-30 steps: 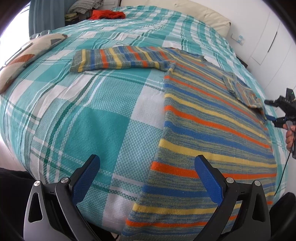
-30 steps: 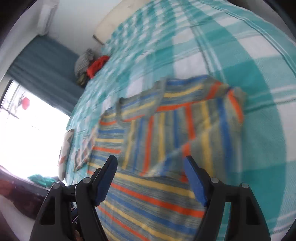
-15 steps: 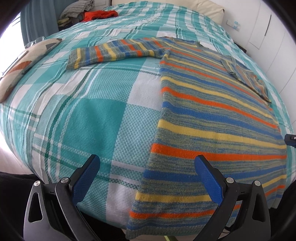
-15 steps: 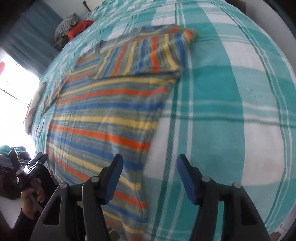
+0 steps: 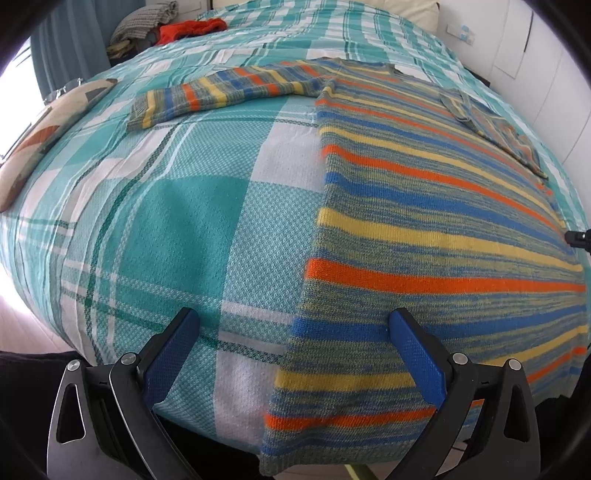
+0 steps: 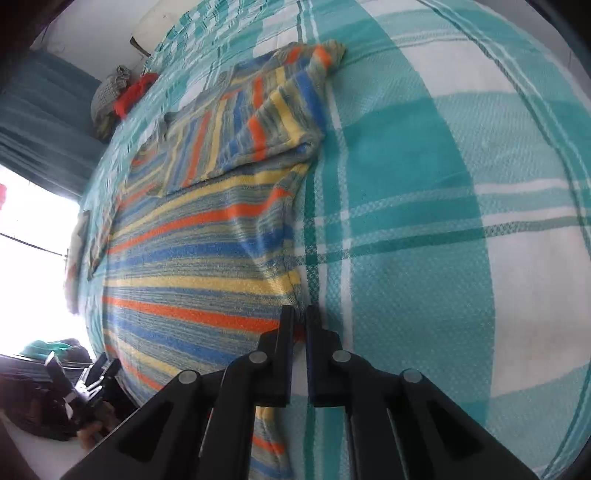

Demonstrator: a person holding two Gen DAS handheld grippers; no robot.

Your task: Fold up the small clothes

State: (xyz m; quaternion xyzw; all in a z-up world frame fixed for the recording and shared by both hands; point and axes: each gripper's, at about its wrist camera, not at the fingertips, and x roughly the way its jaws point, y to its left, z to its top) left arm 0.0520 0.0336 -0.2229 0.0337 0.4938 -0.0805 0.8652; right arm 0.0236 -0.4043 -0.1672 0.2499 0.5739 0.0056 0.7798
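My right claw (image 6: 300, 314): jaws closed together, pinching the side edge of the striped sweater (image 6: 192, 266) near its hem; a sliver of orange knit shows between the pads
My left claw (image 5: 293, 332): jaws spread wide, nothing between them, hovering just above the sweater's other side edge, which runs up between the two blue fingers (image 5: 413, 354)
Striped sweater (image 5: 424, 229): spread flat on the bed, ahead of both my claws, its hem hanging over the near edge of the bed
Far sleeve (image 5: 229, 92): stretched straight out, well ahead of my left claw and off to its left
Near sleeve (image 6: 266, 122): folded across the sweater's chest, well ahead of my right claw
Bed cover (image 5: 177, 206): teal and white check, under the sweater and under both my claws
Cushion (image 5: 44, 129): at the bed's edge, far left of my left claw
Red garment (image 5: 192, 28): on a heap at the far end of the bed
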